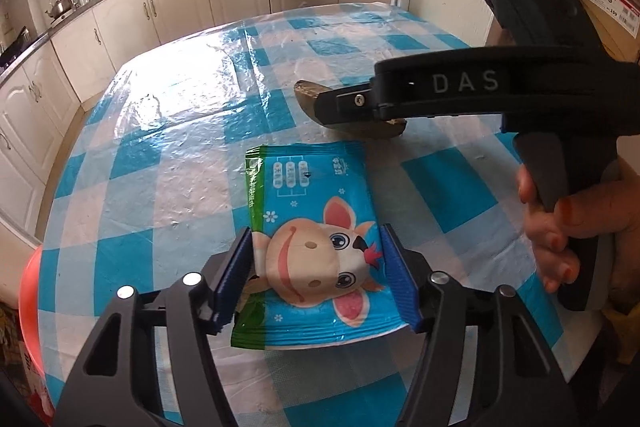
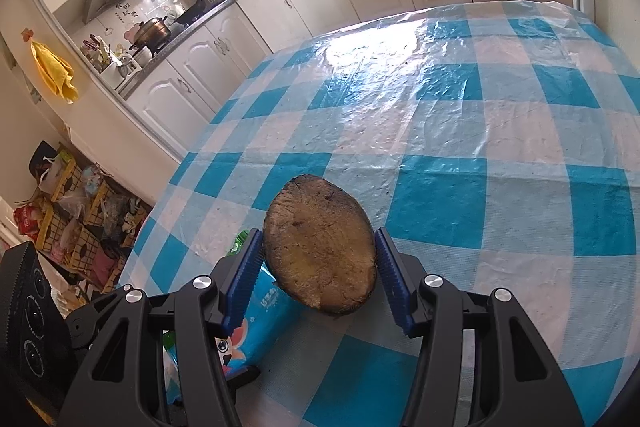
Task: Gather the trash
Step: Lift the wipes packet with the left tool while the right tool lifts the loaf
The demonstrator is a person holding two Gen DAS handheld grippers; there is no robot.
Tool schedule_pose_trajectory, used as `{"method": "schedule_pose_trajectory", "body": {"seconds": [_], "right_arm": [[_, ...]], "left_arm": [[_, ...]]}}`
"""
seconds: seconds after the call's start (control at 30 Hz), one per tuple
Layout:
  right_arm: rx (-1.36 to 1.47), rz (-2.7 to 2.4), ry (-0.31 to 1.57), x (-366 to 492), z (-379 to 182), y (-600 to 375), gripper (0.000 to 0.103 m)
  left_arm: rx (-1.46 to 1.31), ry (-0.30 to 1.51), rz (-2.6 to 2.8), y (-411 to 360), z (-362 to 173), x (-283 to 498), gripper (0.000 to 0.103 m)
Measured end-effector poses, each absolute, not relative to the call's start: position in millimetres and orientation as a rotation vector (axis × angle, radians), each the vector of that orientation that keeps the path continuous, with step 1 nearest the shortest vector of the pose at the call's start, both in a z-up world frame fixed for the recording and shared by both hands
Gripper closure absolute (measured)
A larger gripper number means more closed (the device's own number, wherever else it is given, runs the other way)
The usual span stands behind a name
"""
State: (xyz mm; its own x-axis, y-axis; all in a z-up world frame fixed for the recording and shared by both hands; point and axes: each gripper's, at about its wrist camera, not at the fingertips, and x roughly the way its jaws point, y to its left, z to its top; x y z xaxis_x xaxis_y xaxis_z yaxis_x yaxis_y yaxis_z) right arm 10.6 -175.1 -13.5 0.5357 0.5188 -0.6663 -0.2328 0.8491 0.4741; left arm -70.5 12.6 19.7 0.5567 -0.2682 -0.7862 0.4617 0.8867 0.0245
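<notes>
A blue and green snack wrapper (image 1: 316,247) with a cartoon animal lies flat on the checked table (image 1: 168,163). My left gripper (image 1: 316,247) is open, its blue pads on either side of the wrapper. A brown, blackened half potato (image 2: 320,247) lies cut face up on the table. My right gripper (image 2: 318,267) straddles it, pads close to its sides with small gaps showing. In the left wrist view the right gripper (image 1: 320,99) hangs over the potato (image 1: 360,127), just beyond the wrapper. The wrapper's corner (image 2: 264,311) shows under the right gripper's left finger.
The round table has a blue and white cloth under clear plastic (image 2: 460,115). Kitchen cabinets (image 1: 120,15) run along the far side. A red-orange bin (image 1: 30,307) sits below the table's left edge. Bags and clutter (image 2: 76,211) lie on the floor at left.
</notes>
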Motion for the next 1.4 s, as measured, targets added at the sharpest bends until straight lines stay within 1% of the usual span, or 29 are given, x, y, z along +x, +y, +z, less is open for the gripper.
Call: {"method": "schedule_pose_trajectory", "body": {"seconds": [0.23,0.43,1.4], "right_arm": [[0.328,0.461,0.887,6.9,-9.7,-171.6,0.046],[0.324,0.454,0.879,5.9,-5.4,-169.7,0.046],[0.239,0.501,0.888,17.6,17.3,-93.4,0.046]], "left_arm": [[0.206,0.875,-0.432,18.8,18.8,-68.2,0.045],[0.129,0.874,-0.414,39.0,20.8,-66.0,0.047],[-0.073,0.796,-0.259,146.9,39.0,-68.8,0.047]]}}
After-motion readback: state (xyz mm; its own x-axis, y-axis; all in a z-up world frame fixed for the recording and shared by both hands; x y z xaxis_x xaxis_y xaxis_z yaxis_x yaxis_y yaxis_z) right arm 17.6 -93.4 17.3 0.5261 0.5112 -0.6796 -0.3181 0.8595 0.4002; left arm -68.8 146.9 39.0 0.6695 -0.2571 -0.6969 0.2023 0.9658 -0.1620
